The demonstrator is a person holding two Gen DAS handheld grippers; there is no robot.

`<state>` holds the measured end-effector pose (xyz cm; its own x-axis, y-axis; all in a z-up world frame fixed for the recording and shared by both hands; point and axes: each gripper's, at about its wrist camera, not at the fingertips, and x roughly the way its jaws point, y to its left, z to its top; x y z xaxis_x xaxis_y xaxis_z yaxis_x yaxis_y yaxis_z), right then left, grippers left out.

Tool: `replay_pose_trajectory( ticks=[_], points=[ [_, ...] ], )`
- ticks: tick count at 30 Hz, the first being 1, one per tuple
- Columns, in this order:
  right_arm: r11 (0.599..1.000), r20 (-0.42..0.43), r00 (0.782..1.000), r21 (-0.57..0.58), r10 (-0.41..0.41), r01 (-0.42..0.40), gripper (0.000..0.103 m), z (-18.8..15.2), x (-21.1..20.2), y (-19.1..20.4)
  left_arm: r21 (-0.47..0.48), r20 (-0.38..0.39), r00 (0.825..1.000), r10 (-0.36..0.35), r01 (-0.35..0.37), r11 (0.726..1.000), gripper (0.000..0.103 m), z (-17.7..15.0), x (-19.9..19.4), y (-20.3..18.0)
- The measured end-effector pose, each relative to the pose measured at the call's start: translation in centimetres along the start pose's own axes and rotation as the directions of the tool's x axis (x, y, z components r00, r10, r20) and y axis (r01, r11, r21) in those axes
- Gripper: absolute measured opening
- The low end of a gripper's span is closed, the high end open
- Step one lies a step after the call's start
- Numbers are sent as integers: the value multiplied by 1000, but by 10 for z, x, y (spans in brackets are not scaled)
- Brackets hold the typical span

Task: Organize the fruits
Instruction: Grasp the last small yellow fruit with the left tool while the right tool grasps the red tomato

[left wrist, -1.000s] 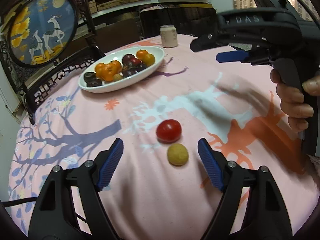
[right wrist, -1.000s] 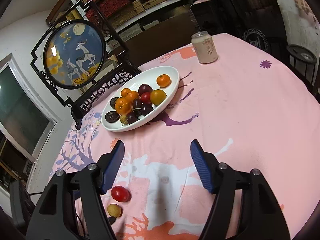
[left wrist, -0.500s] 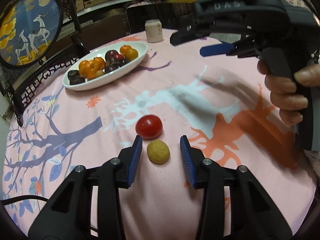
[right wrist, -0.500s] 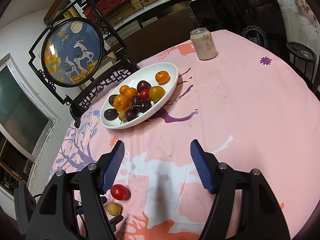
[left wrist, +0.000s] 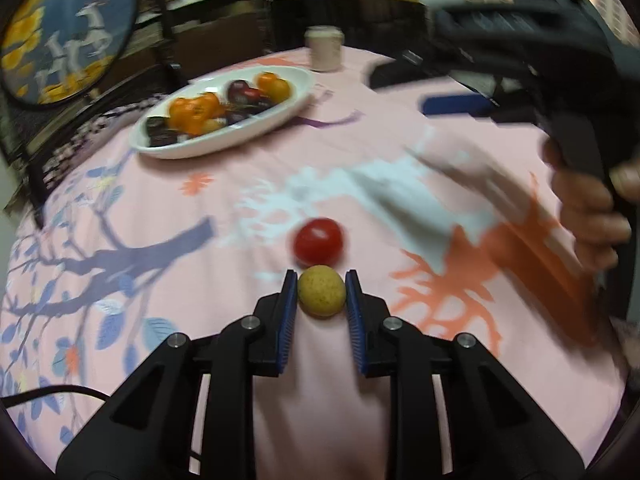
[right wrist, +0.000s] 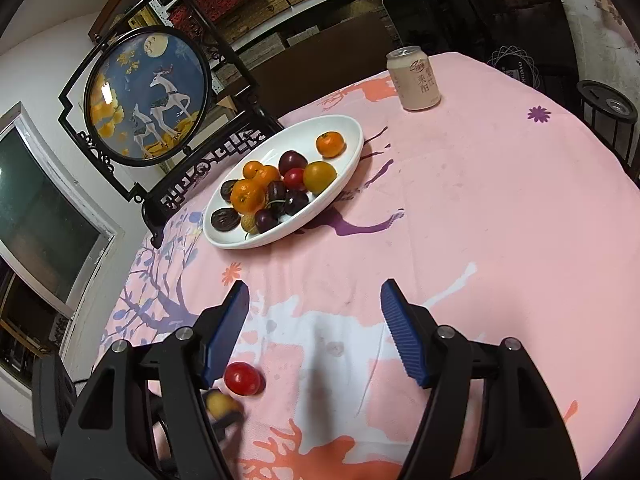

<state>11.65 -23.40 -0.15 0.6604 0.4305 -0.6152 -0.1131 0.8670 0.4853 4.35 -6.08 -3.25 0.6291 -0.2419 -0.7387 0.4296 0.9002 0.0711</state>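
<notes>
Left tool [left wrist: 321, 294] clamped on yellow fruit [left wrist: 321, 290], red tomato [left wrist: 318, 241] just beyond

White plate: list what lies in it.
The plate holds oranges, dark plums, a red tomato and one pale yellow fruit. Anything beneath the pile is hidden.

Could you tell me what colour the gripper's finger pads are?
Blue, ribbed pads; clearest in the right wrist view.
</notes>
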Motion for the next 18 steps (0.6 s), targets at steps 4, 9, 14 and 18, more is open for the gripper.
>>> replay_pose_trajectory(
  ticks=[4, 9, 14, 18],
  points=[
    [998, -33, 999, -58, -2, 0, 69, -7, 9, 13, -95, 8, 999, 41, -40, 995, 25, 4, -1, 27],
    [979, -94, 996, -202, 1, -20, 69, -25, 23, 42, -218, 4, 993, 120, -116, 969, 25, 5, -2, 65],
    [943, -118, 993, -334, -30, -11, 69, -47, 34, 68, -301, -47, 985, 168, -174, 938, 25, 1, 6, 90],
    [917, -122, 991, -399, -58, 4, 66, -59, 40, 77, -322, -57, 981, 187, -196, 926, 25, 0, 9, 96]
  ],
)
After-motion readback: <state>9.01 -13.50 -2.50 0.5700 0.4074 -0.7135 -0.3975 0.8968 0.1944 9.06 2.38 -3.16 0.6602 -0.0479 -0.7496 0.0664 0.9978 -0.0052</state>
